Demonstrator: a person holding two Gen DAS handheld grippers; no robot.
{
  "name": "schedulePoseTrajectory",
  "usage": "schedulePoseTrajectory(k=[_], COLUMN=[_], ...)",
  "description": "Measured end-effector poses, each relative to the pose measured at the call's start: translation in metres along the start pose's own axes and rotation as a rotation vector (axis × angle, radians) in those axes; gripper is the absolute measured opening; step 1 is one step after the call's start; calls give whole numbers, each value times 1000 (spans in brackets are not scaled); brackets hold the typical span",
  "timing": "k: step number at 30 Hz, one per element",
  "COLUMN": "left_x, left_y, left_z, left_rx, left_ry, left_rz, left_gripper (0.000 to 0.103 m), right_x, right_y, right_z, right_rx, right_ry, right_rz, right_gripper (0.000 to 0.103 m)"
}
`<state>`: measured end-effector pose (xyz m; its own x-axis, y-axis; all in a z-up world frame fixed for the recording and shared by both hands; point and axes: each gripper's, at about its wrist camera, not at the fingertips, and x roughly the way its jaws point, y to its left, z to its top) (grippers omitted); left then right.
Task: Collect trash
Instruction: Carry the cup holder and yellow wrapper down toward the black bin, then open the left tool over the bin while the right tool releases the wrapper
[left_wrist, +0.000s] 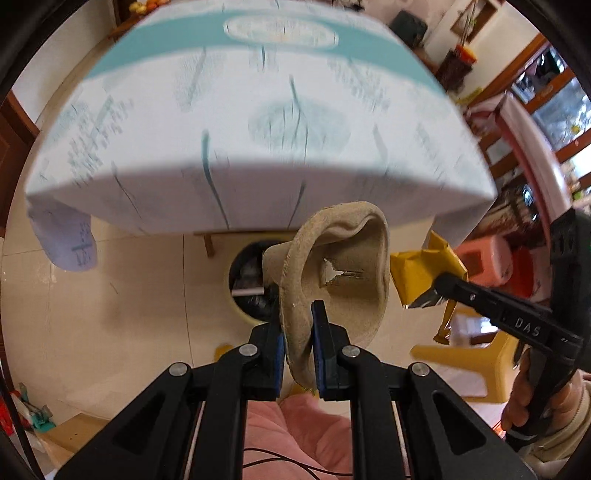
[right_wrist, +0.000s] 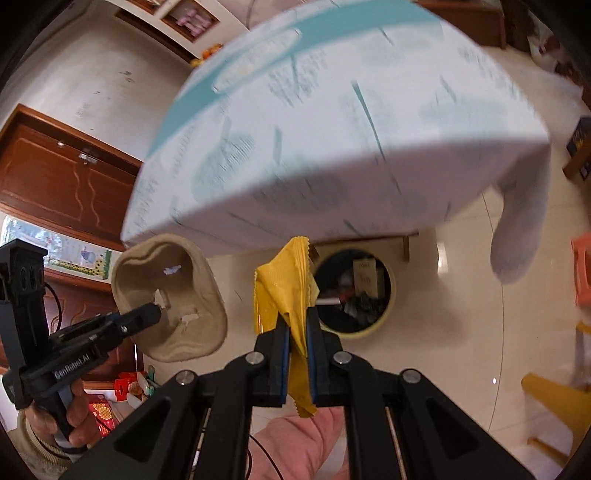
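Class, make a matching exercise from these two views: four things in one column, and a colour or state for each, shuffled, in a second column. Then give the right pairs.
Things
1. pulp tray
2. wrapper
3. bin
4. tablecloth

States
A. on the floor under the table, already holding rubbish
B. yellow, clamped in the right gripper
C. white with a teal band
D. beige, clamped in the left gripper

Pairs: 1-D, 2-B, 3-A, 4-C

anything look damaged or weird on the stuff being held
The tan pulp tray in the left tongs is torn: ragged holes pierce its middle and its rim is bent. The yellow wrapper in the right tongs is crumpled. Both look like trash, so nothing seems amiss.
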<state>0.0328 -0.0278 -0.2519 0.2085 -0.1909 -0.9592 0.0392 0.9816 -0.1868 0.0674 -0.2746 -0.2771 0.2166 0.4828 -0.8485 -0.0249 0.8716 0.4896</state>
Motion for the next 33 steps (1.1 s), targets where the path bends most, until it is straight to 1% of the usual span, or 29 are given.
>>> schedulePoseTrajectory(k=[3, 5, 7, 8, 10, 11, 14, 15, 17, 19, 21, 22, 23, 24, 26, 28, 30, 32, 33], left_x=[46, 81, 120, 142, 176, 200, 251, 269, 294, 320, 337, 342, 347, 350, 354, 356, 356, 357, 358], left_y=[7, 13, 19, 24, 31, 35, 43, 46, 49, 53, 53, 53, 54, 55, 57, 60, 62, 60, 59], left_z=[-8, -11, -10, -9, -8, -7, -4, -4, -3, -4, -6, -5, -6, -6, -7, -6, -6, -7, -8], left_rx=[12, 22, 34, 39, 52, 69, 122, 141, 174, 221, 254, 260, 261, 256, 234, 216, 206, 205, 206], left_ry=[35, 43, 49, 47, 41, 34, 12, 6, -4, -19, -33, -37, -44, -49, -60, -71, -78, -78, -76], left_rz=[27, 38, 52, 53, 58, 66, 90, 92, 94, 109, 123, 125, 125, 123, 122, 118, 119, 124, 130], left_gripper=[11, 11, 11, 11, 11, 11, 11, 11, 11, 11, 13, 20, 29, 34, 56, 64, 67, 74, 75], right_x=[37, 72, 99, 121, 151, 170, 223, 233, 266, 285, 310, 316, 322, 327, 330, 332, 329, 324, 322], right_y=[-20, -38, -52, -62, -74, -82, -101, -105, -117, -124, -133, -135, -137, -138, -137, -138, -138, -137, -136], right_z=[-12, -20, -25, -29, -34, -36, -42, -44, -44, -44, -46, -45, -46, -47, -48, -51, -54, -55, -56], right_rx=[56, 109, 144, 171, 198, 214, 257, 269, 303, 321, 357, 366, 371, 368, 361, 353, 347, 331, 321], right_ry=[24, 37, 41, 42, 40, 39, 28, 24, 9, 0, 17, 18, 11, 2, -4, -11, -18, -25, -30], right_rz=[-13, -30, -43, -56, -67, -80, -112, -113, -108, -117, -117, -122, -124, -116, -127, -140, -148, -158, -168], right_gripper=[8, 8, 8, 8, 8, 8, 8, 8, 12, 13, 24, 37, 46, 47, 47, 47, 47, 47, 47])
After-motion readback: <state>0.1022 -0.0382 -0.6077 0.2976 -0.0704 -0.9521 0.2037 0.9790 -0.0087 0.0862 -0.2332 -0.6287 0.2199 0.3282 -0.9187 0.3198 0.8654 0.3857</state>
